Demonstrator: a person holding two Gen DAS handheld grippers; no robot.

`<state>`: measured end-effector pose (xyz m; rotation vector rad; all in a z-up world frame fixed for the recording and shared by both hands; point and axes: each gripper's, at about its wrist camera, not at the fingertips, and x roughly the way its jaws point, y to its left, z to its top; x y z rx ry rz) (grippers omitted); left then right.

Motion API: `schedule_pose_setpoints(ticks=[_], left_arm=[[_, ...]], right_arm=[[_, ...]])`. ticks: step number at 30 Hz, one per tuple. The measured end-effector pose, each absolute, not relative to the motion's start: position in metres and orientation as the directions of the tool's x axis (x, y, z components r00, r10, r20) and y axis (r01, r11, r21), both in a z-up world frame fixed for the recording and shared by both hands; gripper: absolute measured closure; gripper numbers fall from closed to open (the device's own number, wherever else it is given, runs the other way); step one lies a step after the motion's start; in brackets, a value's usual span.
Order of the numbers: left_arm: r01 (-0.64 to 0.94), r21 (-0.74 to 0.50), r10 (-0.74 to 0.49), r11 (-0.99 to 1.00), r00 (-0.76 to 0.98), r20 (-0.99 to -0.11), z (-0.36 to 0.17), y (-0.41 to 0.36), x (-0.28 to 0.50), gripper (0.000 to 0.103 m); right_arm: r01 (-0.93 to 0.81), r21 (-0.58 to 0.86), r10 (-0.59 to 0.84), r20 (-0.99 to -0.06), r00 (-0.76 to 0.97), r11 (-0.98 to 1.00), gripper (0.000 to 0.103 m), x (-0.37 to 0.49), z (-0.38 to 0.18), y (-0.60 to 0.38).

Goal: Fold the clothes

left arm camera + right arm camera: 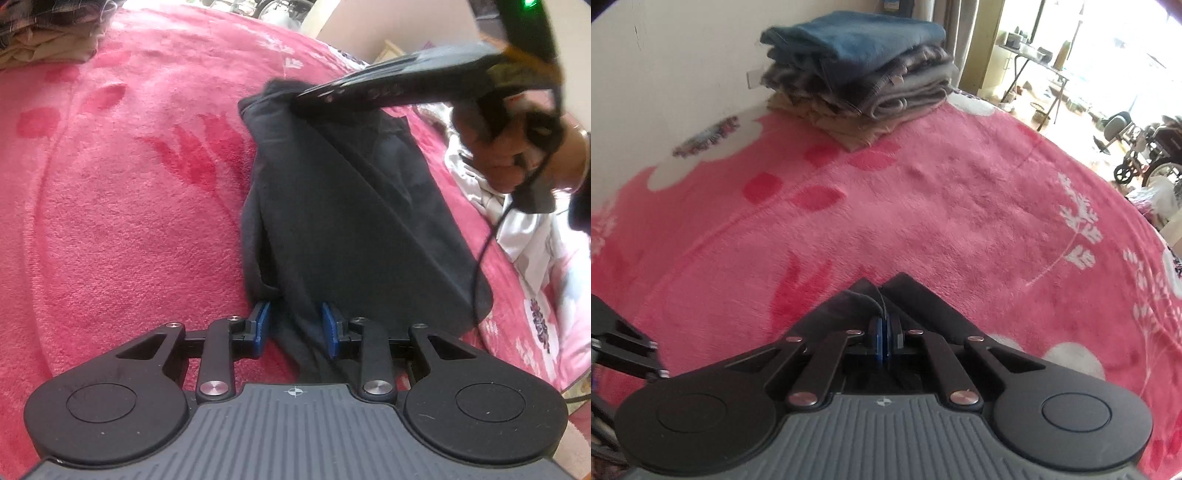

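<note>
Right gripper pinches the dark garment thinly; left gripper half-open around bunched hem: fabric may slip.

Left gripper points steeply down, blue pads part-way apart with dark cloth bunched between them; whether they press on it can't be told. Right gripper angled down, pads clamped together on a thin edge of dark cloth. In the left wrist view the right gripper crosses the top right, a bare hand wrapped round its handle.
</note>
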<state>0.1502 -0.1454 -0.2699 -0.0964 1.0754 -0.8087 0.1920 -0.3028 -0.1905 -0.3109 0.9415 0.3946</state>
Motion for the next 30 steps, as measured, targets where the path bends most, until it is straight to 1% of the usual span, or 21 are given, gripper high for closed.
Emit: schedule_pose_setpoints(ticks=[3,5,8,11,12,13,14,15,18,22,23,25,26,27,30], left_arm=[[0.544,-0.437,-0.628,0.716,0.228,-0.744,-0.270,-0.147,0.149,0.074],[0.558,-0.422,-0.623,0.715,0.235,-0.746,-0.269,-0.149,0.147,0.074],[0.573,-0.397,-0.614,0.717,0.249,-0.749,-0.266,-0.151,0.143,0.073],[0.581,-0.378,-0.606,0.721,0.263,-0.751,-0.261,-0.151,0.141,0.073],[0.577,-0.379,-0.605,0.723,0.264,-0.751,-0.258,-0.151,0.141,0.073],[0.571,-0.384,-0.605,0.726,0.262,-0.752,-0.255,-0.150,0.142,0.074],[0.567,-0.383,-0.604,0.729,0.269,-0.751,-0.252,-0.149,0.144,0.074],[0.565,-0.380,-0.602,0.732,0.278,-0.748,-0.249,-0.149,0.146,0.074],[0.588,-0.331,-0.592,0.738,0.330,-0.735,-0.237,-0.154,0.148,0.074],[0.639,-0.291,-0.596,0.712,0.332,-0.731,-0.237,-0.177,0.153,0.074],[0.653,-0.281,-0.595,0.703,0.325,-0.735,-0.238,-0.184,0.153,0.074],[0.666,-0.245,-0.567,0.705,0.321,-0.759,-0.244,-0.198,0.155,0.074],[0.660,-0.240,-0.552,0.712,0.315,-0.772,-0.248,-0.202,0.156,0.074],[0.651,-0.239,-0.538,0.721,0.308,-0.785,-0.252,-0.205,0.158,0.074],[0.631,-0.255,-0.531,0.733,0.296,-0.794,-0.254,-0.205,0.162,0.074]], right_arm=[[-0.380,-0.080,0.171,-0.796,0.581,0.922,0.100,0.196,-0.192,-0.313],[-0.279,-0.047,0.151,-0.748,0.646,0.959,0.099,0.197,-0.181,-0.327],[-0.106,0.043,0.108,-0.665,0.739,0.993,0.097,0.188,-0.155,-0.364],[-0.008,0.086,0.060,-0.629,0.775,0.996,0.094,0.164,-0.133,-0.403],[-0.006,0.081,0.056,-0.631,0.773,0.997,0.093,0.155,-0.128,-0.412],[-0.021,0.055,0.052,-0.642,0.765,0.998,0.089,0.145,-0.127,-0.418],[-0.029,0.019,0.034,-0.653,0.757,0.999,0.082,0.135,-0.127,-0.423],[-0.034,-0.005,0.022,-0.664,0.748,0.999,0.079,0.126,-0.130,-0.426],[-0.107,-0.036,0.049,-0.713,0.699,0.994,0.078,0.111,-0.148,-0.426],[-0.305,-0.066,0.153,-0.755,0.637,0.950,0.079,0.112,-0.179,-0.400],[-0.330,-0.074,0.162,-0.758,0.632,0.941,0.083,0.117,-0.188,-0.395],[-0.346,-0.110,0.147,-0.757,0.637,0.932,0.083,0.128,-0.205,-0.390],[-0.321,-0.126,0.122,-0.749,0.651,0.939,0.083,0.135,-0.213,-0.394],[-0.259,-0.130,0.081,-0.737,0.671,0.957,0.083,0.142,-0.219,-0.404],[-0.018,-0.047,-0.021,-0.708,0.706,0.999,0.082,0.156,-0.221,-0.447]])
